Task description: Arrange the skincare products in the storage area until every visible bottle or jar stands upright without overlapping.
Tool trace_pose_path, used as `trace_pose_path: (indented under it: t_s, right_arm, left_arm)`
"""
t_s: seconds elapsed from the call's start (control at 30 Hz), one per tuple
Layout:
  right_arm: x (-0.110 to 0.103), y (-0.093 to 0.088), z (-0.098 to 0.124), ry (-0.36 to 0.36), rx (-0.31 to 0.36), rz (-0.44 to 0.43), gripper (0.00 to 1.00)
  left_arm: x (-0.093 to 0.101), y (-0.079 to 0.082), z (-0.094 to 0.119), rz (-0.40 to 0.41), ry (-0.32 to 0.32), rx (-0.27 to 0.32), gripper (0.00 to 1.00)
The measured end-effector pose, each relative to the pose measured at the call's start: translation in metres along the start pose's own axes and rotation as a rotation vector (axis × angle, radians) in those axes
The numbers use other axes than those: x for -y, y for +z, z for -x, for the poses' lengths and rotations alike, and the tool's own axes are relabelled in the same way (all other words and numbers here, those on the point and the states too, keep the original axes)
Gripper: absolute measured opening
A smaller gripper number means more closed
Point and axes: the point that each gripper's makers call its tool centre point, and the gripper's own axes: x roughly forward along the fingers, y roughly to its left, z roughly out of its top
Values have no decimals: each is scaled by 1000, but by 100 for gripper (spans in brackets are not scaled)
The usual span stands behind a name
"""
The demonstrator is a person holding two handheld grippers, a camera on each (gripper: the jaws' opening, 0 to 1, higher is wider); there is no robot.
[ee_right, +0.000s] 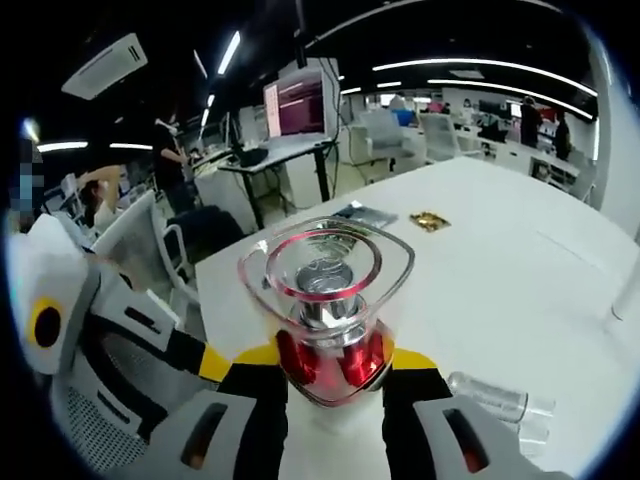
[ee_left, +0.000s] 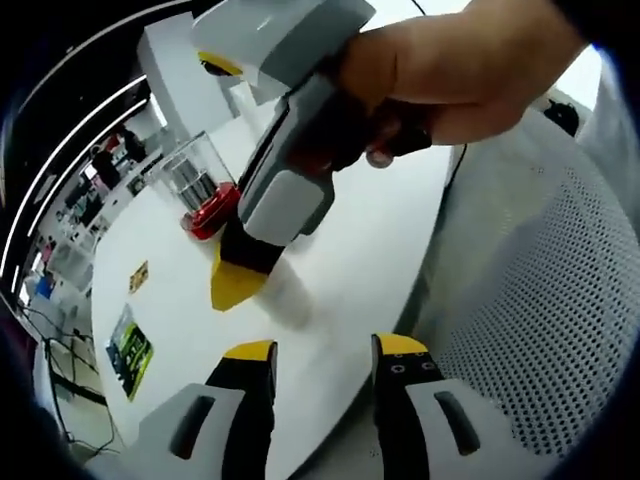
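Gripping the red-based clear jar [ee_right: 328, 310] between its jaws, the right gripper [ee_right: 335, 385] holds it upright over the white table [ee_right: 500, 240]; left gripper [ee_left: 325, 365] hangs open, empty.

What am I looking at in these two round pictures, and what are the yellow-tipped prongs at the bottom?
A person holds a handheld gripper in each hand; each carries a fisheye camera looking along its own two jaws. In the left gripper view, the left gripper is open over the white table; the person's hand holds the right gripper beyond. In the right gripper view, the right gripper is shut on a clear, red-based bottle. A clear tube lies beside it.
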Motion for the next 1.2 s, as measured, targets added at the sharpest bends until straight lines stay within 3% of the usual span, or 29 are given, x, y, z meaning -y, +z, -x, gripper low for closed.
trace_pose_path:
  t_s: [0.23,0.47,0.7,1.1,1.13,1.2]
  right_arm:
    - [-1,16,3,19,44,-43,31]
    - [3,39,18,32,110,-108,31]
    - [11,66,39,33,175,-111,31]
    - [48,82,67,-23,214,-124,31]
    - [50,82,68,-23,215,-126,31]
    - [55,81,72,-32,219,-134,31]
  left_arm:
    - [-3,-3,1,-3,13,-8,33]
    - [-5,-3,0,-10,25,-11,32]
    - [-6,-1,0,-43,33,3,29]
    - [-19,10,4,-41,97,68,45]
    - [-21,13,4,-45,109,79,49]
    - [-22,26,6,-57,121,162,57]
